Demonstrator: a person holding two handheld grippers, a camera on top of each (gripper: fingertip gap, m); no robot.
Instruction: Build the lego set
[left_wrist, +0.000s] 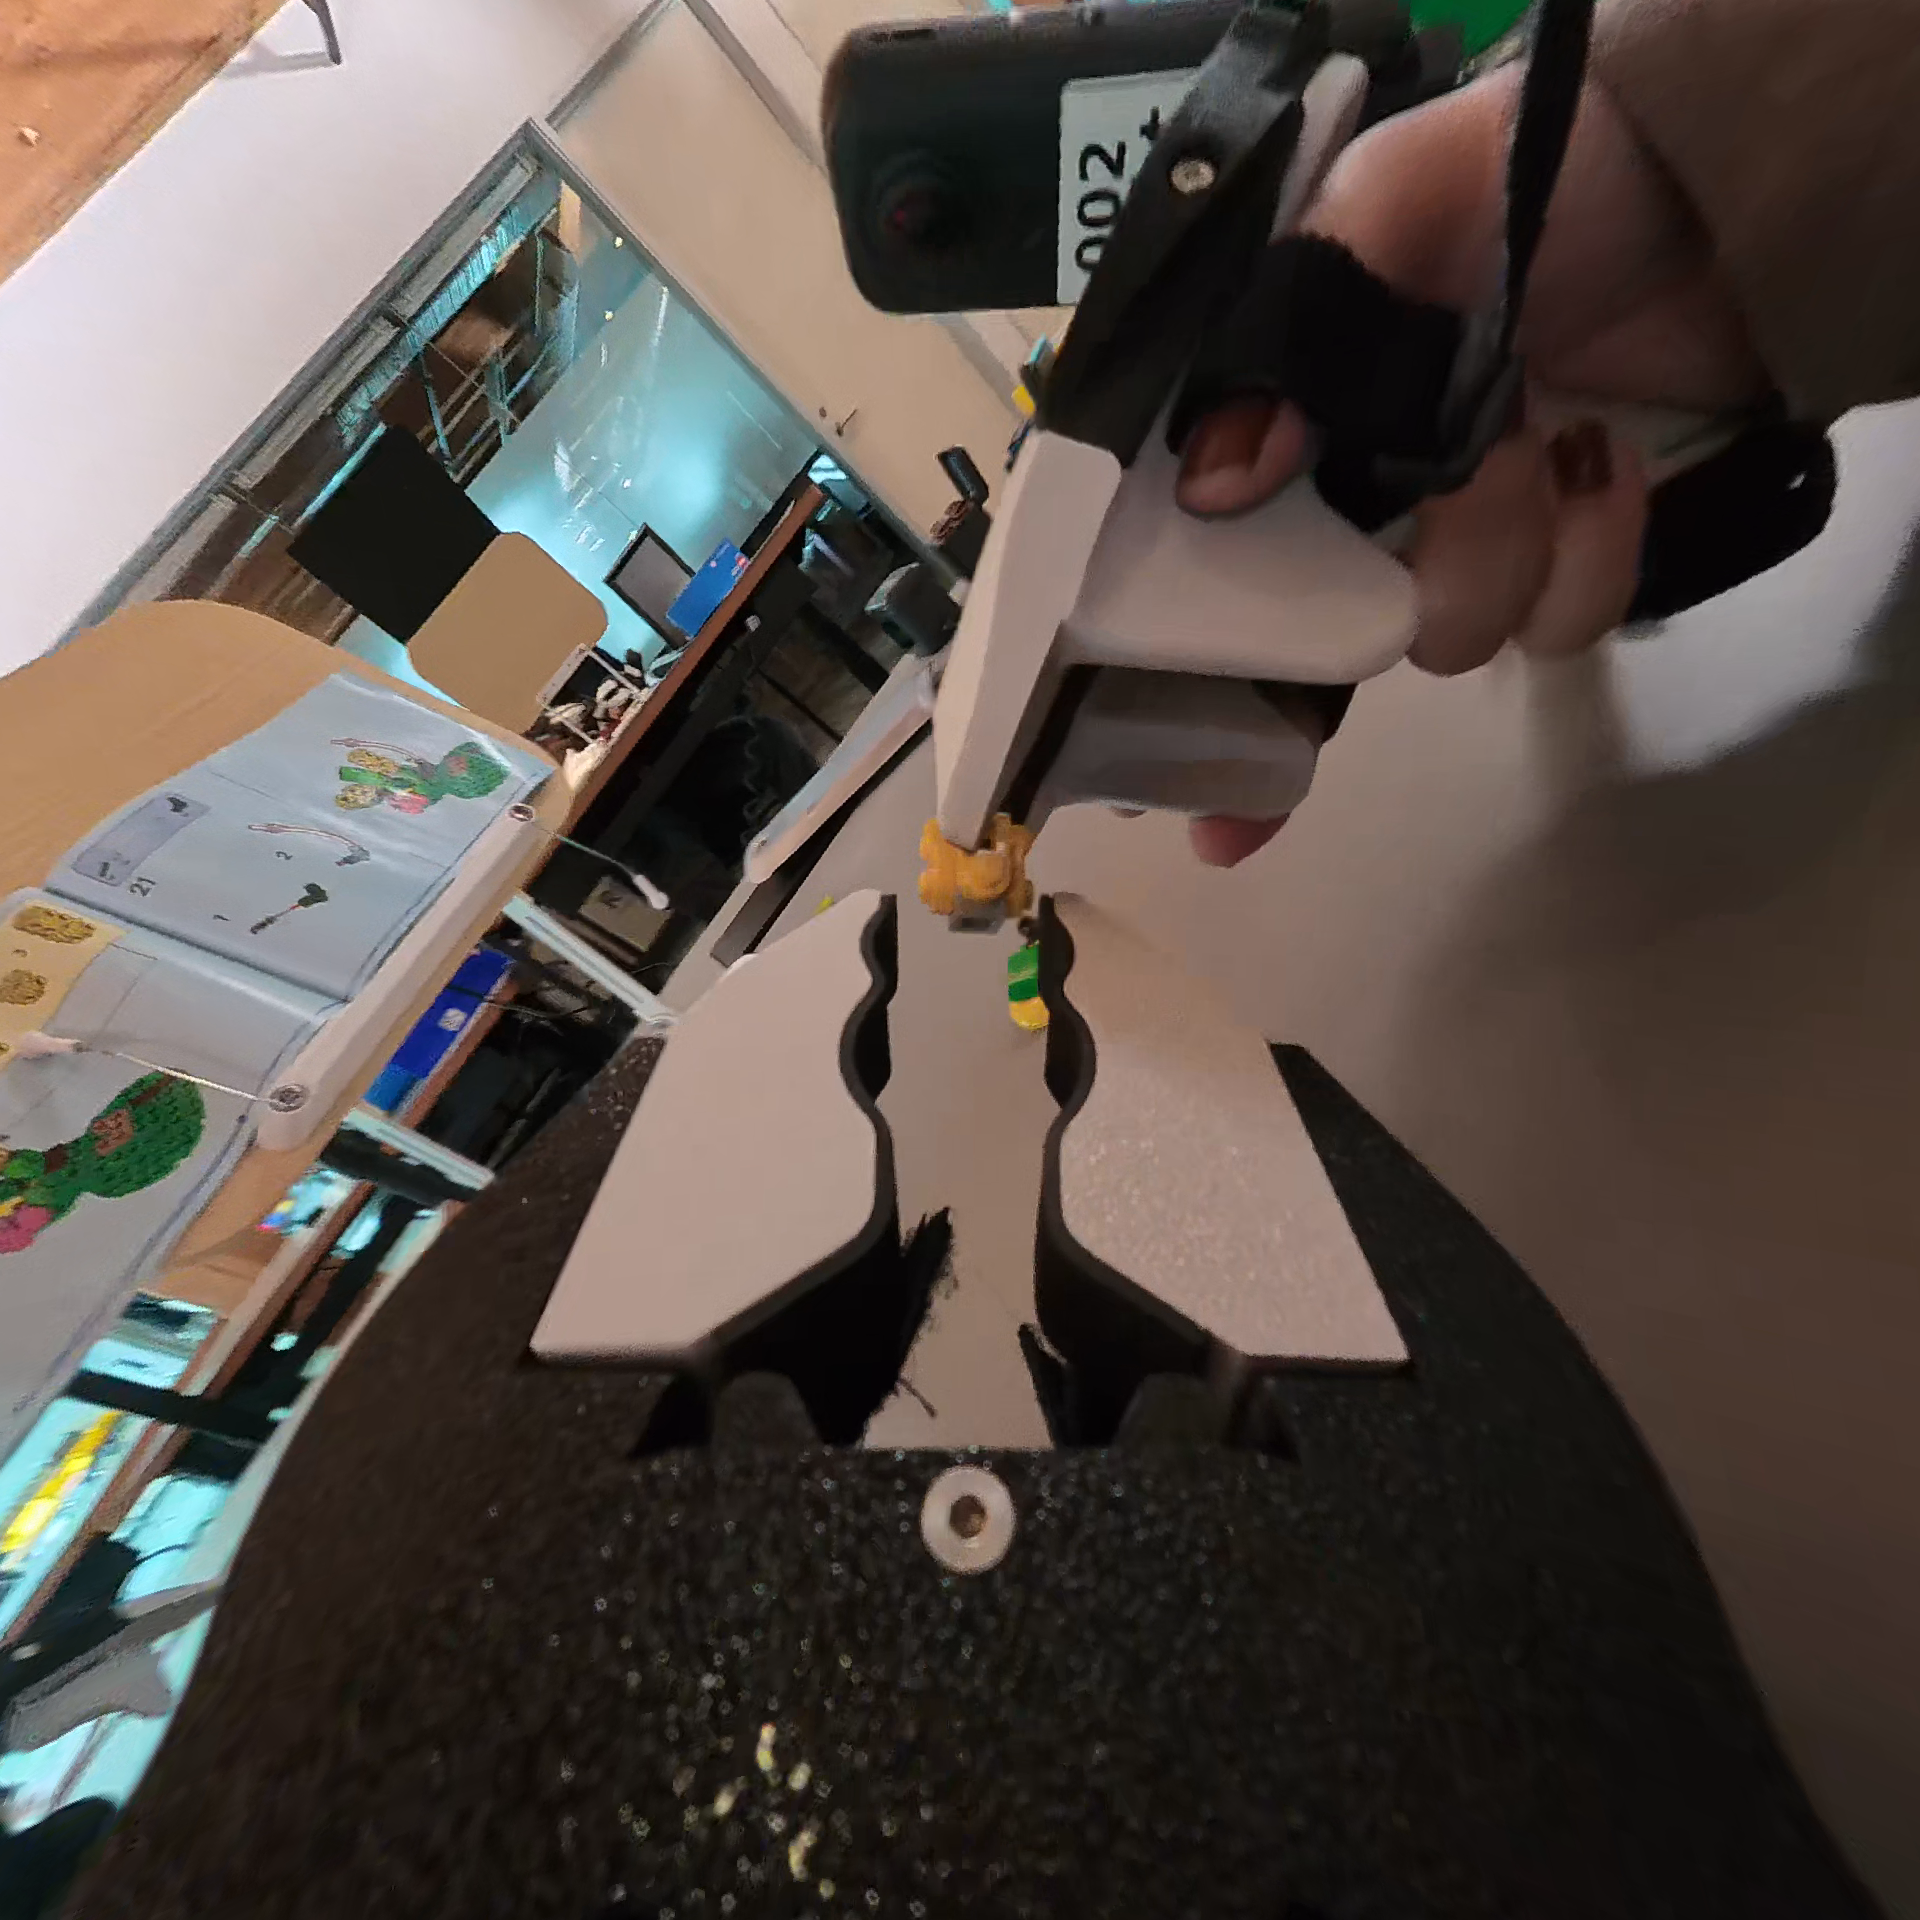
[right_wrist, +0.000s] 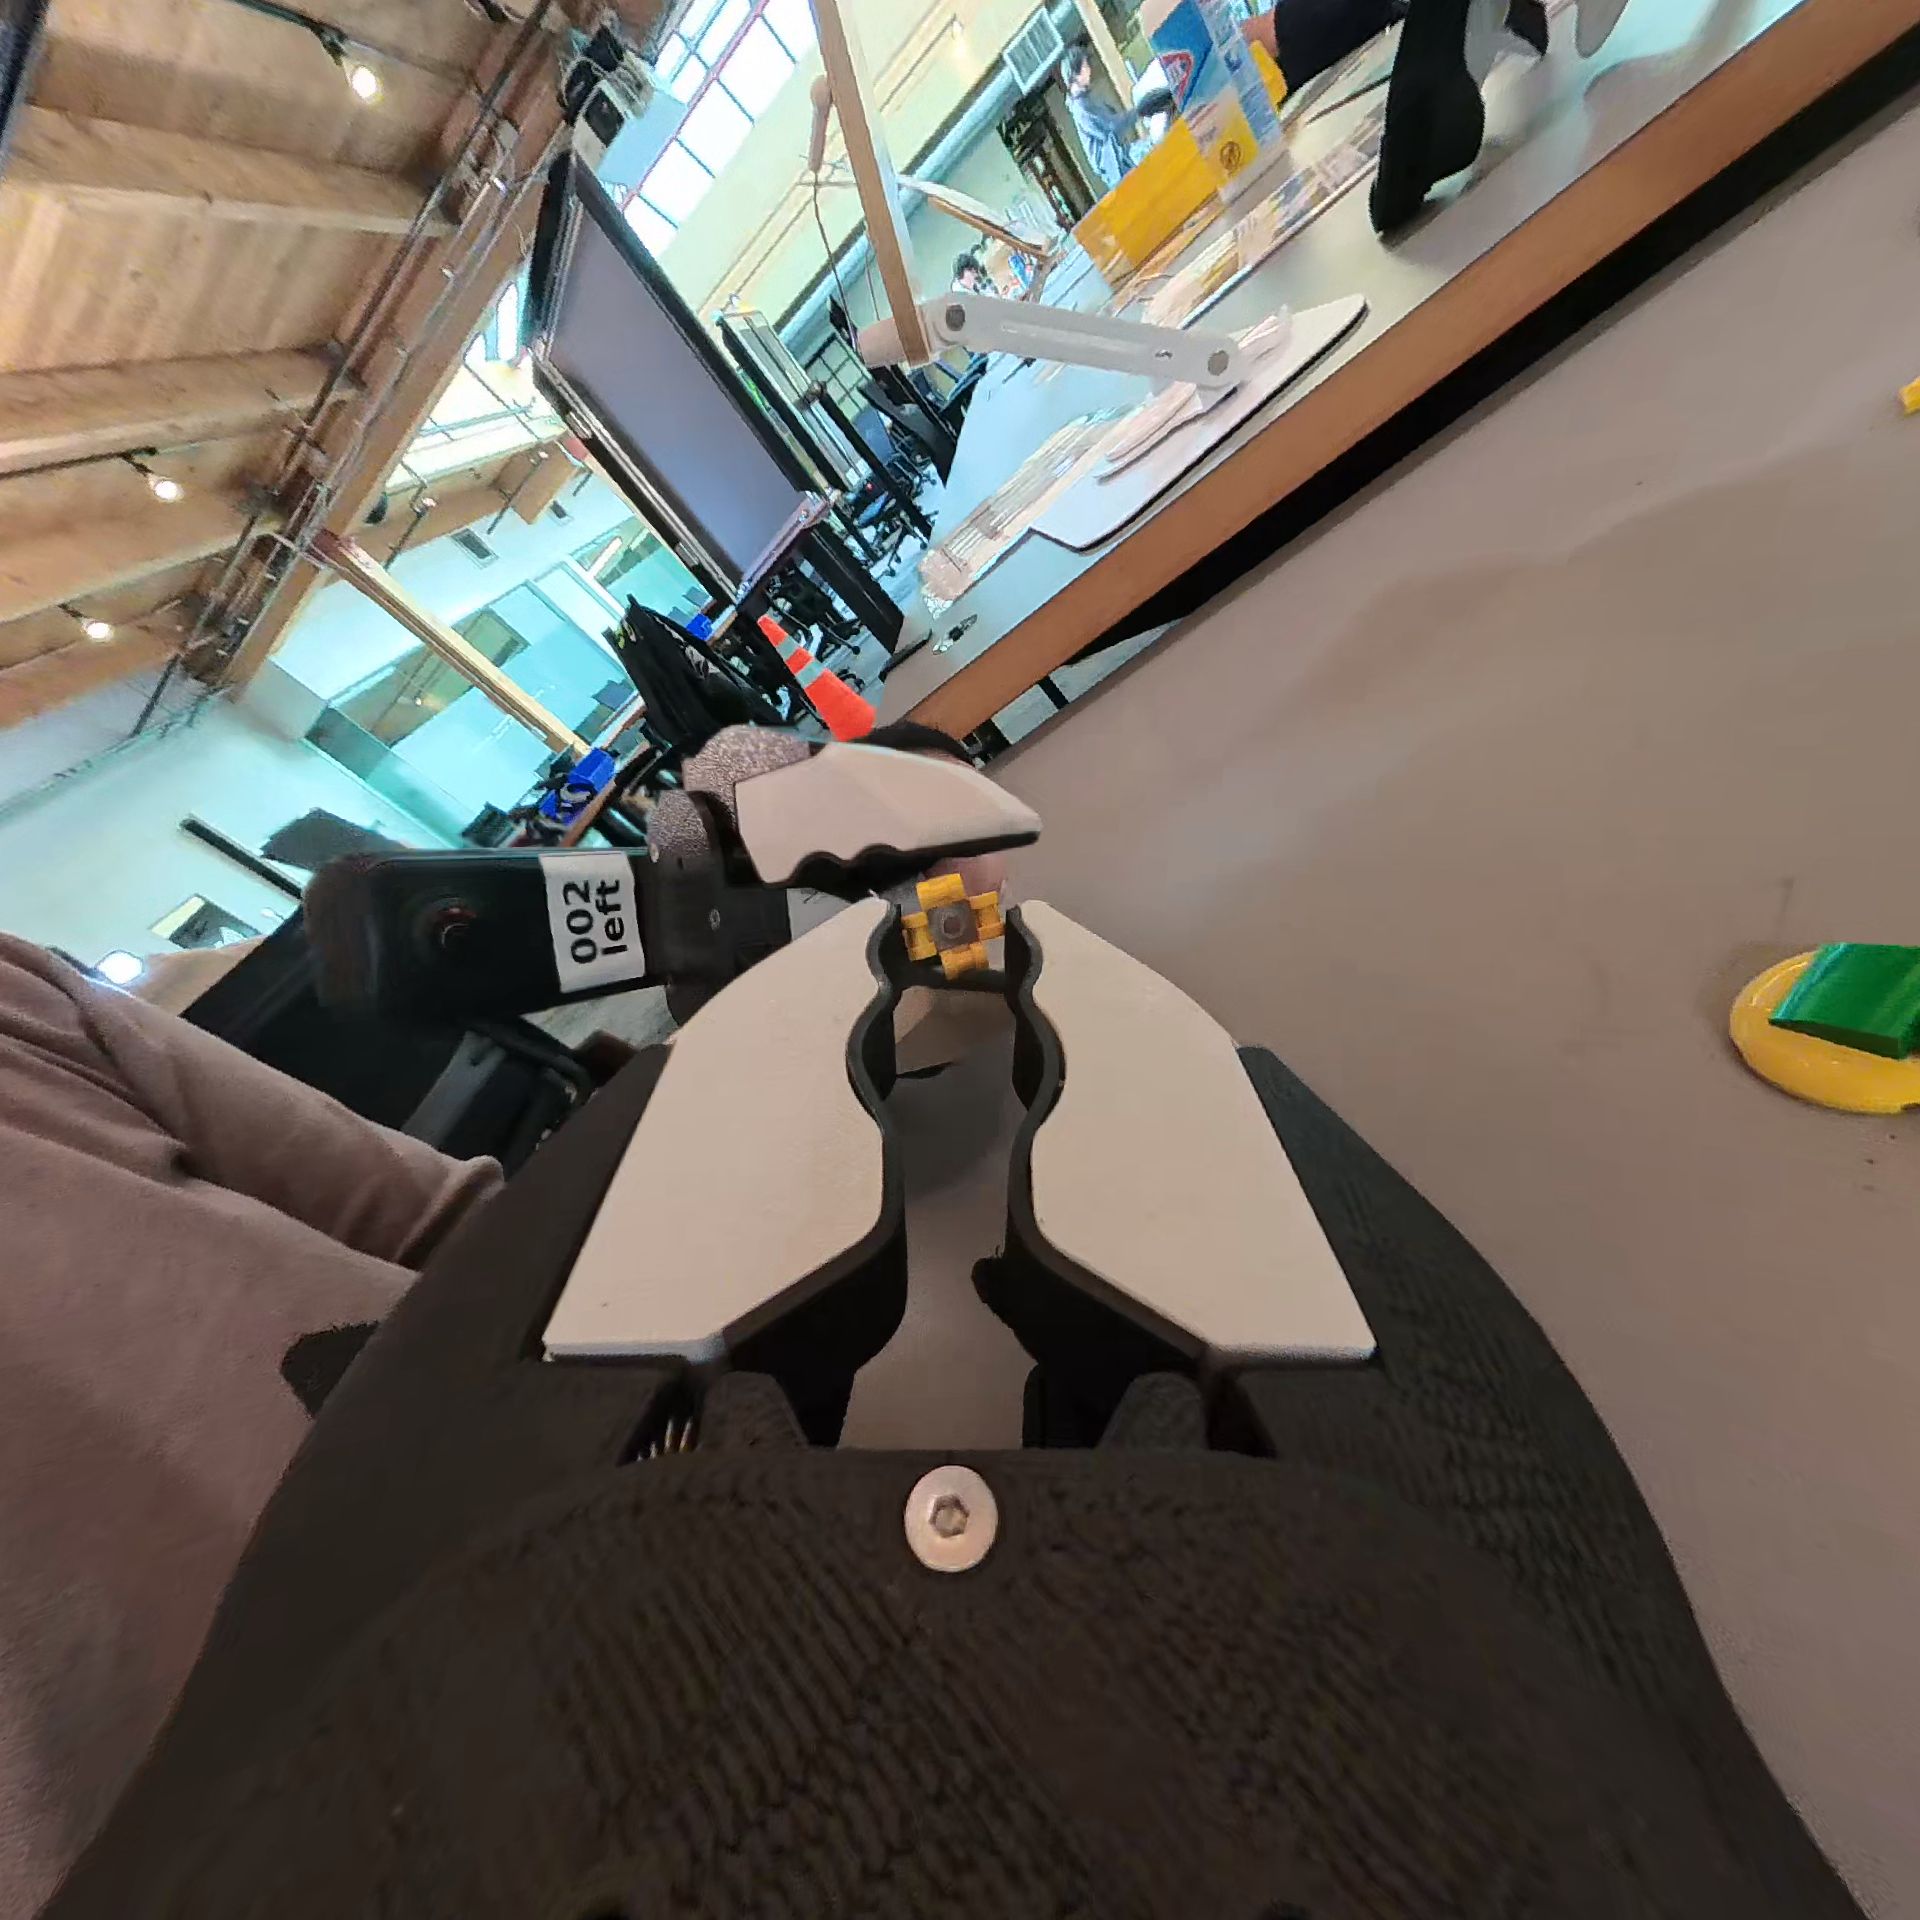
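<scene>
Right gripper (right_wrist: 951, 920) clamped at its fingertips on a small yellow lego flower piece (right_wrist: 948, 928) with a grey centre, held above the grey table (right_wrist: 1455, 831). From the left wrist view the same piece (left_wrist: 971, 868) sits at the tip of the right gripper (left_wrist: 987, 831), just beyond the left gripper (left_wrist: 966, 914) — its fingers parted and holding nothing. Whether the left fingertips touch the piece cannot be told. A yellow disc with a green brick (right_wrist: 1839, 1023) lies on the table, cut off at the frame edge. An instruction booklet (left_wrist: 239, 904) stands well apart — its edges cropped.
</scene>
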